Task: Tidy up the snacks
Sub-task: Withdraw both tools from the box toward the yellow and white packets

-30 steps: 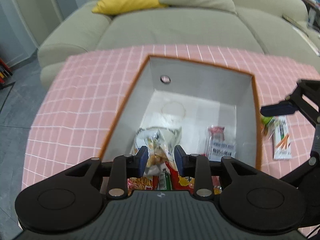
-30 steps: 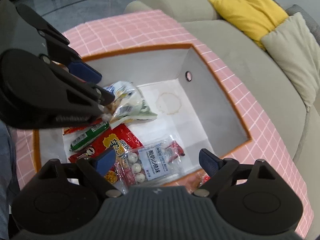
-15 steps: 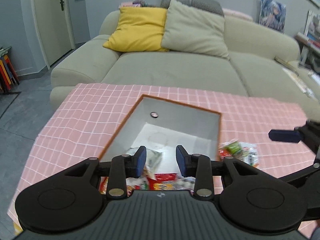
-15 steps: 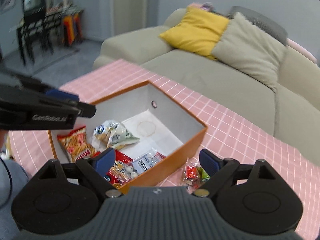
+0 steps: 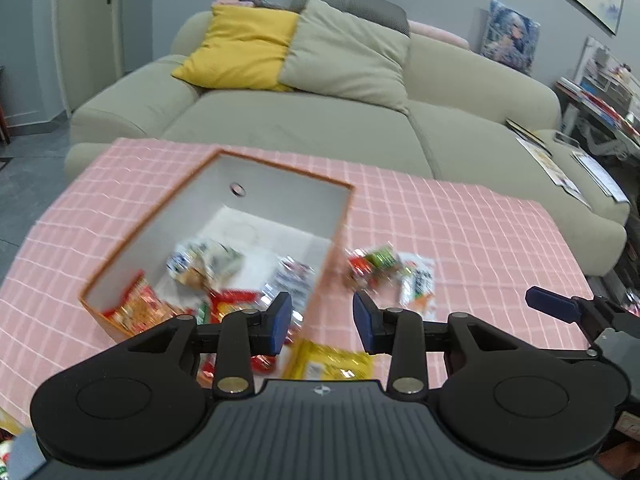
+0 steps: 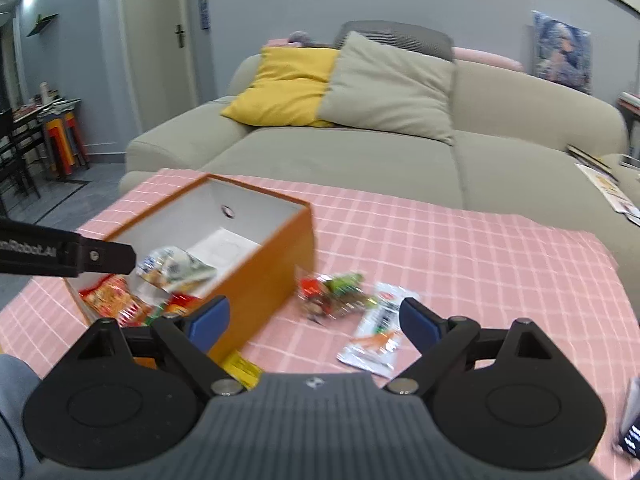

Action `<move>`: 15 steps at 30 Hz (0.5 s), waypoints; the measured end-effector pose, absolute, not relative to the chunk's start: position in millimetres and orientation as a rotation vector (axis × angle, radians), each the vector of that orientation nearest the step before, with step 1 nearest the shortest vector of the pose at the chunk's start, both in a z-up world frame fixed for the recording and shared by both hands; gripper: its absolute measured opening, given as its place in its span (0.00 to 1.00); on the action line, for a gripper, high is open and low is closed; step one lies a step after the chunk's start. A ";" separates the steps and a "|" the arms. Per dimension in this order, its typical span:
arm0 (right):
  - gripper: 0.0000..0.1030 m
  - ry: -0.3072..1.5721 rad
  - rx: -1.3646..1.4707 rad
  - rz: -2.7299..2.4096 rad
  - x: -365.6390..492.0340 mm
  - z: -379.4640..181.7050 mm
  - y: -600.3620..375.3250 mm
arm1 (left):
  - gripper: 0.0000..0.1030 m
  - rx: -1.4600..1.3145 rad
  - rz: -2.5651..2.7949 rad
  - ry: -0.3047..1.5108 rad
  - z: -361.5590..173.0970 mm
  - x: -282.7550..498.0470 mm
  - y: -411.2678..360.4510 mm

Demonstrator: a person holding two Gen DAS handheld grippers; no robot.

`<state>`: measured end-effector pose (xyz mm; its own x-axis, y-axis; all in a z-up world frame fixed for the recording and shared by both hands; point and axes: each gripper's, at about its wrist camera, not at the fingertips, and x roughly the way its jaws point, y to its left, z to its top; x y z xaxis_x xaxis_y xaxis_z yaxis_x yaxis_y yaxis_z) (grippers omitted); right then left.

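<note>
Your left gripper (image 5: 322, 317) has just been opening, empty; bring the wide-open, empty right gripper (image 6: 314, 319) squarely over the white packet (image 6: 376, 334); close gently.

Stock, seen over my left claw (image 5: 322, 317):
- Claw: jaws just been opening, part open, nothing btwn pads.
- Orange box (image 5: 256, 166), white inside, on pink checked surface (image 5: 460, 232); holds several snack pkts, blurred, incl. orange chip bag (image 5: 138, 312) at near corner.
- Loose snacks on cloth just R of box: red/green wrapped sweets (image 5: 370, 260), white sachet (image 5: 418, 284) w/ orange print.
- Yellow pkt (image 5: 332, 364) under claw.
- My right claw's blue fingertip (image 5: 550, 303) at R edge.
- Bkgd: beige sofa (image 5: 312, 120), yellow cushion (image 5: 240, 46).
</note>
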<state>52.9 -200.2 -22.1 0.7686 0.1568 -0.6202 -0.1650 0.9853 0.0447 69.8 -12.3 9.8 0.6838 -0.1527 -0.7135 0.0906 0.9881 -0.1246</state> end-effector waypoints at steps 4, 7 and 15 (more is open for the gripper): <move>0.86 0.680 -0.028 0.117 35.2 -43.7 -217.3 | 0.43 -0.092 -0.163 0.855 -11.7 60.8 -30.9; 0.86 0.707 -0.030 0.082 26.1 -62.5 -228.3 | 0.48 -0.084 -0.179 0.883 -28.4 55.2 -45.6; 0.85 0.773 -0.009 0.047 16.8 -99.2 -244.6 | 0.56 -0.059 -0.148 0.924 -68.1 52.9 -59.7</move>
<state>16.8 -244.6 -99.2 0.7147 0.0391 -0.6983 -0.0457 0.9989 0.0092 52.9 -59.7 -68.1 0.5936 -0.1523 -0.7902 0.1018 0.9883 -0.1140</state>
